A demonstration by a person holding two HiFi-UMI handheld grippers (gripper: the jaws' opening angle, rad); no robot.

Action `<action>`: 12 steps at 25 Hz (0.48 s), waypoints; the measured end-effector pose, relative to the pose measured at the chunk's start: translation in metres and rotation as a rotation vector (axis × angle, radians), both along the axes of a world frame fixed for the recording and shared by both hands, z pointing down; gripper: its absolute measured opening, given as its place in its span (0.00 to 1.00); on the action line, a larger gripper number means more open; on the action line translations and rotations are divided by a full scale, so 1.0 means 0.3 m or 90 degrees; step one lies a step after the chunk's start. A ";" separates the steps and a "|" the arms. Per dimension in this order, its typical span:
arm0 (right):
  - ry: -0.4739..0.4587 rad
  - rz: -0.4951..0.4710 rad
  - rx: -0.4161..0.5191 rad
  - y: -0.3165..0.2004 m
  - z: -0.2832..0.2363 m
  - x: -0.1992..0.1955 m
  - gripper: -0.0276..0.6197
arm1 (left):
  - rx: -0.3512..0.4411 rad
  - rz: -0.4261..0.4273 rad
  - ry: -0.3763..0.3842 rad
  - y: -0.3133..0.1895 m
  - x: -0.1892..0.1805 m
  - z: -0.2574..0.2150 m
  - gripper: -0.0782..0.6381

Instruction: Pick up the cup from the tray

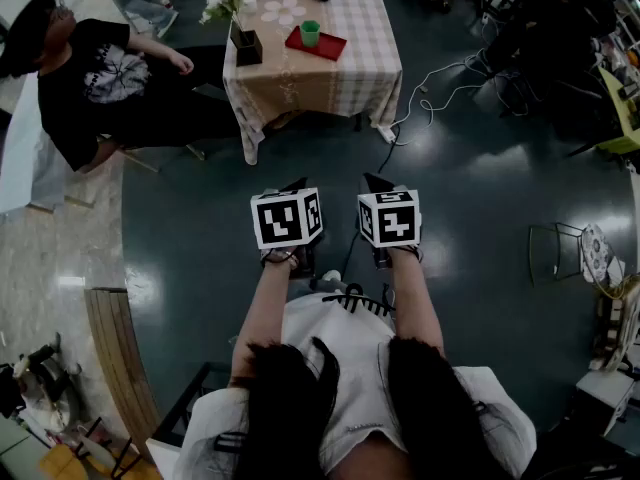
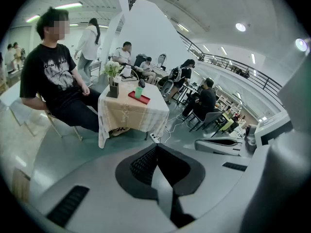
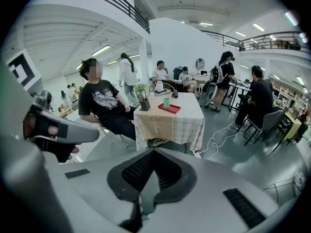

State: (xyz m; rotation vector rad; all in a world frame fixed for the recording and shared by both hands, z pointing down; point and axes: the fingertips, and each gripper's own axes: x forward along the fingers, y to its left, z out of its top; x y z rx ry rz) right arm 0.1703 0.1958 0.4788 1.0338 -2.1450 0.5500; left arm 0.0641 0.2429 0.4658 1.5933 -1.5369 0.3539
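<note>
A green cup (image 1: 310, 32) stands on a red tray (image 1: 330, 46) on the cloth-covered table (image 1: 340, 78), far ahead of me. Both grippers are held side by side over the dark floor, well short of the table. The left gripper (image 1: 298, 183) is shut with nothing in it, and its jaws meet at a point in the left gripper view (image 2: 156, 146). The right gripper (image 1: 371, 178) is also shut and empty (image 3: 152, 151). Both gripper views show the cup (image 2: 139, 91) (image 3: 166, 103) on the tray (image 2: 144, 100) (image 3: 174, 109), small and distant.
A flower vase (image 1: 243, 40) and white coasters (image 1: 280, 12) share the table. A person in a black T-shirt (image 1: 95, 83) sits left of it. A white cable and power strip (image 1: 388, 133) lie on the floor. Chairs (image 1: 565, 248) and seated people (image 3: 260, 101) are on the right.
</note>
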 end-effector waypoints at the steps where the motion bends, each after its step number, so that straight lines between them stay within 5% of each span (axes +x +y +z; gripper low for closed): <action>1: -0.003 0.001 -0.001 -0.004 -0.001 -0.003 0.06 | 0.001 0.002 0.000 -0.005 0.000 -0.002 0.12; 12: -0.035 0.013 -0.007 -0.043 -0.020 -0.076 0.06 | -0.005 0.020 -0.015 -0.045 -0.061 0.000 0.12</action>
